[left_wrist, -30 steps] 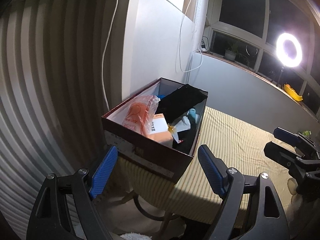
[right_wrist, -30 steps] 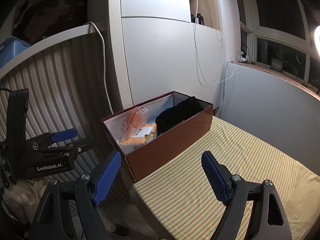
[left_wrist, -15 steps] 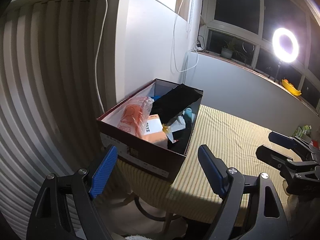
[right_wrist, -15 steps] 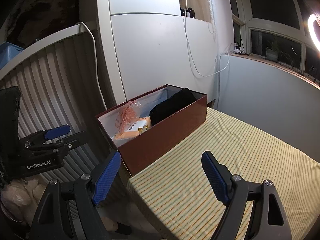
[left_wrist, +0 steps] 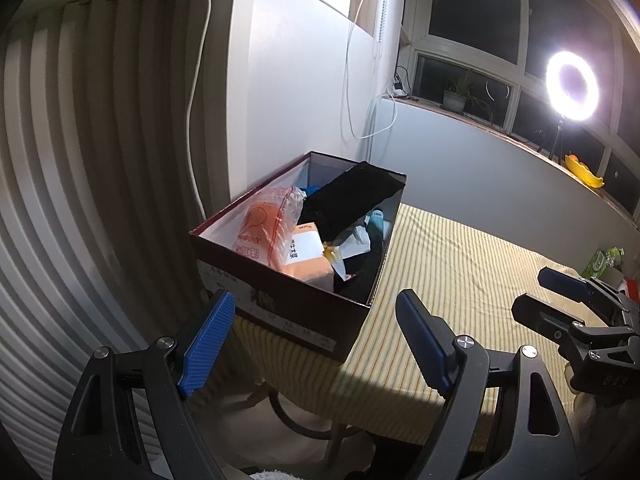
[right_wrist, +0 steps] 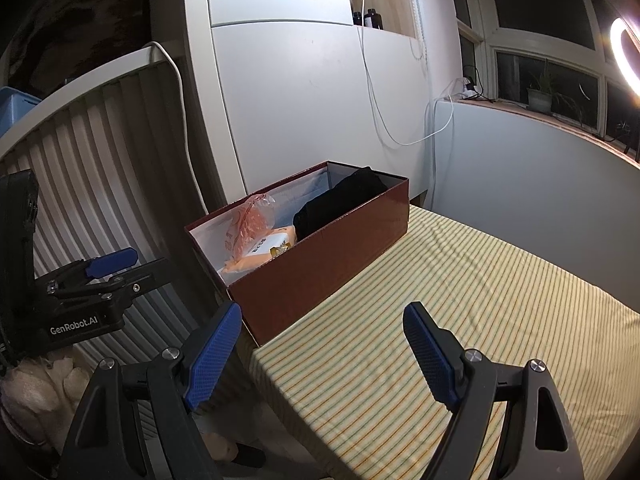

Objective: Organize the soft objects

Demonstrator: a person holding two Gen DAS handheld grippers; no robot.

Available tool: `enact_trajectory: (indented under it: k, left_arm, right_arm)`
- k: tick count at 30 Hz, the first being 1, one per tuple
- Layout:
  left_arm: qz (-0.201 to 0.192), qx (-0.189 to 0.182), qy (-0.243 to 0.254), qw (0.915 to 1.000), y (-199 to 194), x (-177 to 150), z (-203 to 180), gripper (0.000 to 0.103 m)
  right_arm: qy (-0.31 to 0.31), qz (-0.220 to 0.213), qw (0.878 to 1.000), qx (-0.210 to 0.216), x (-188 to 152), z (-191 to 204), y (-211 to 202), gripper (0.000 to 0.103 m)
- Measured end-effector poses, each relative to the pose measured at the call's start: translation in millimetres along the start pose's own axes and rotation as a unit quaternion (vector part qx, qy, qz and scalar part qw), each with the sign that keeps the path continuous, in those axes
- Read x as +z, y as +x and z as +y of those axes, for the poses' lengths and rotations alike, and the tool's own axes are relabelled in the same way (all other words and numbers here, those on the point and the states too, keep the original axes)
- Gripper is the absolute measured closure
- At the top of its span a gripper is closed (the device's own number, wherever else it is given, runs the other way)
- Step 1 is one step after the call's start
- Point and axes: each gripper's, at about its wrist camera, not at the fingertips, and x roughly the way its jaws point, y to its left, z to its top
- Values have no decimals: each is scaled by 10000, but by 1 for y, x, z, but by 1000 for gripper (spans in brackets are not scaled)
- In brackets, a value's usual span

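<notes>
Striped tablecloth (right_wrist: 460, 300) beneath both grippers' fingers (left_wrist: 206, 342) (right_wrist: 430, 356) (wide apart, empty).

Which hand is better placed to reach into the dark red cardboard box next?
Left, probably: the open left gripper faces the dark red cardboard box end-on, while the open right gripper points at striped cloth beside it.

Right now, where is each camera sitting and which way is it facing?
Left wrist: on the left tongs, aimed down at the box's short end; right tongs at right.
Right wrist: on the right tongs, facing the box's long side and striped cloth; left tongs at left.
Shared: box, black cloth, window.
</notes>
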Motion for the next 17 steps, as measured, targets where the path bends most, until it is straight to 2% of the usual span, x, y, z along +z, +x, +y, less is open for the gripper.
enact_trajectory:
  k: [17]
  left_arm:
    - [-160, 136, 76, 9998, -6, -5, 0, 20]
  right_arm:
    - [-4, 44, 10000, -45, -6, 1, 0, 23]
